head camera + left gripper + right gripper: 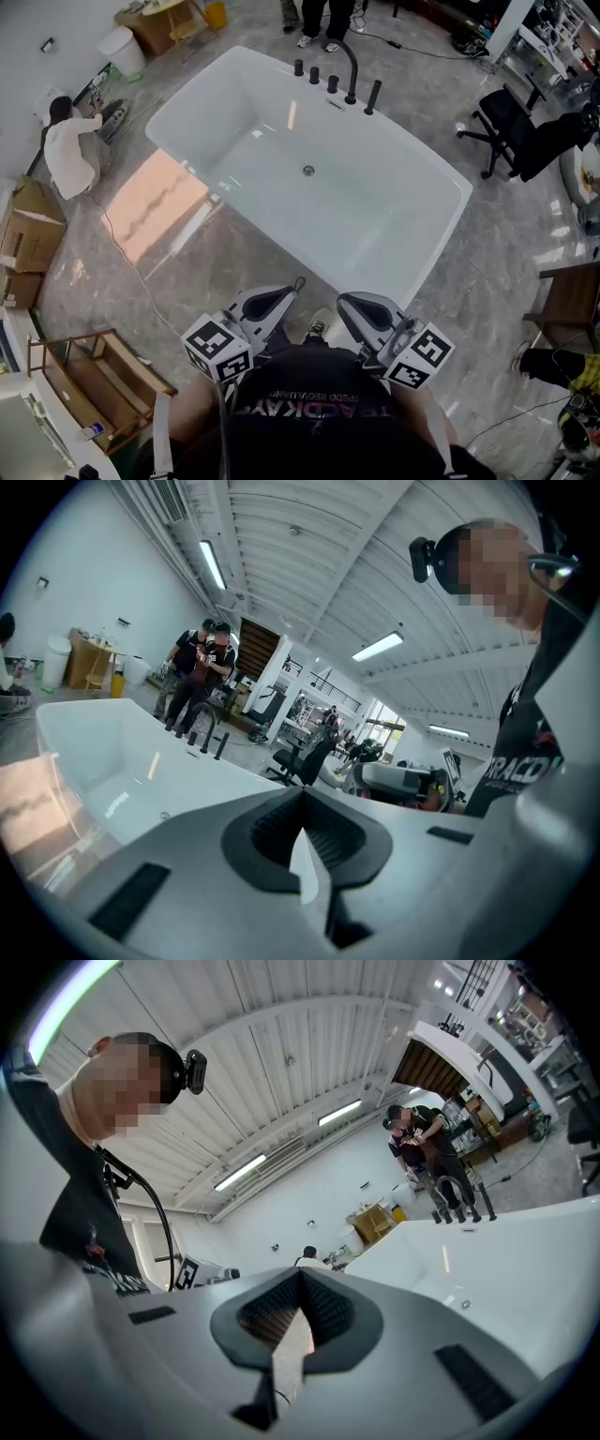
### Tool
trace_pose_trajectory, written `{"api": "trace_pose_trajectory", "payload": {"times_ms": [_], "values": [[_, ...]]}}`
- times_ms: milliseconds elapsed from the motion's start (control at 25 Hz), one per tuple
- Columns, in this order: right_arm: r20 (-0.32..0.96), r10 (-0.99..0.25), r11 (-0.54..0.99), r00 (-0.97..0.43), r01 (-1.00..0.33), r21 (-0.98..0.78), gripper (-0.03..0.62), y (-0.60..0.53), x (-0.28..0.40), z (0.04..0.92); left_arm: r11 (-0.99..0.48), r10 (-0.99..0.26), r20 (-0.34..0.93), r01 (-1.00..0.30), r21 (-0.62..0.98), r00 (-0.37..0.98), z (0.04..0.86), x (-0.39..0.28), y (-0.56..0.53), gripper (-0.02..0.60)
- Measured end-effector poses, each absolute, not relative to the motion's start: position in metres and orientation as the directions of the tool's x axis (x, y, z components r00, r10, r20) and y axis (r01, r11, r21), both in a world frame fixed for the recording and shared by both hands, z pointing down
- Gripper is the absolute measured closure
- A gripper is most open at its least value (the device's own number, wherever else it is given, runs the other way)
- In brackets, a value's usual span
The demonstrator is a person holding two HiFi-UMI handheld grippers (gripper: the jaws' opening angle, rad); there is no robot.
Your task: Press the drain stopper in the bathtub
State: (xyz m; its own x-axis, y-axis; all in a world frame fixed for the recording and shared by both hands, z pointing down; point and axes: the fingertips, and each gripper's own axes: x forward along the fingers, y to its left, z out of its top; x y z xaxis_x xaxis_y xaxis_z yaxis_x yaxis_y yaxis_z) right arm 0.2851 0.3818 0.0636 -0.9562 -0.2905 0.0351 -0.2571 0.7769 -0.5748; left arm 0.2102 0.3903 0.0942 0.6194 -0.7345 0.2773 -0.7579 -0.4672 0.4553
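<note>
**While two closed grippers hang at the chest, one small round metal drain stopper (308, 171) lies well ahead in the tub**

One large white rectangular bathtub (394, 225), glossy and smooth with rounded corners, stands at an angle on a polished grey marble-patterned floor (253, 253). Its single drain stopper sits in the middle of the tub's bottom, and nothing touches it. Five black metal fittings (332, 83) line the far rim: three short round knobs, one tall curved spout and one slim upright rod.

Two grippers show at the bottom of the head view, close against the person's dark shirt and well apart from the drain. The left gripper (286, 292) and the right gripper (349, 302) are pale grey plastic. Each carries one cube with black-and-white square markers (217, 349). In each gripper view the two ribbed black pads (272, 829) meet at their tips, so both claws are together with nothing between them.

The room is a wide white hall with a ribbed ceiling (309, 536) and strip lights. One person in white (66, 150) crouches by the left wall. Two people in dark clothes (202, 667) stand just beyond the tub's far rim. One black office chair (502, 122) stands to the right. Brown cardboard boxes (28, 234) lie at the left, and one open wooden frame (94, 361) lies at the lower left.
</note>
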Motion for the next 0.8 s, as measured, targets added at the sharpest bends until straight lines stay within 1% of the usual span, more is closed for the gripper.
{"api": "trace_pose_trajectory", "payload": {"times_ms": [200,600,800], "values": [[0.031,-0.292,0.764,-0.956,-0.253,-0.594,0.577,0.381,0.288,0.063,-0.462,-0.743,0.284,-0.772,0.437,0.606,0.087,0.207,0.391,0.572],[0.006,-0.276,0.721,-0.961,-0.212,-0.66,0.577,0.375,0.304,0.062,-0.311,-0.836,0.321,-0.867,0.39,0.445,0.076,0.173,0.398,0.572],[-0.01,-0.271,0.715,-0.962,-0.194,-0.671,0.577,0.374,0.302,0.06,-0.304,-0.835,0.335,-0.873,0.381,0.437,0.075,0.173,0.403,0.572]]}}
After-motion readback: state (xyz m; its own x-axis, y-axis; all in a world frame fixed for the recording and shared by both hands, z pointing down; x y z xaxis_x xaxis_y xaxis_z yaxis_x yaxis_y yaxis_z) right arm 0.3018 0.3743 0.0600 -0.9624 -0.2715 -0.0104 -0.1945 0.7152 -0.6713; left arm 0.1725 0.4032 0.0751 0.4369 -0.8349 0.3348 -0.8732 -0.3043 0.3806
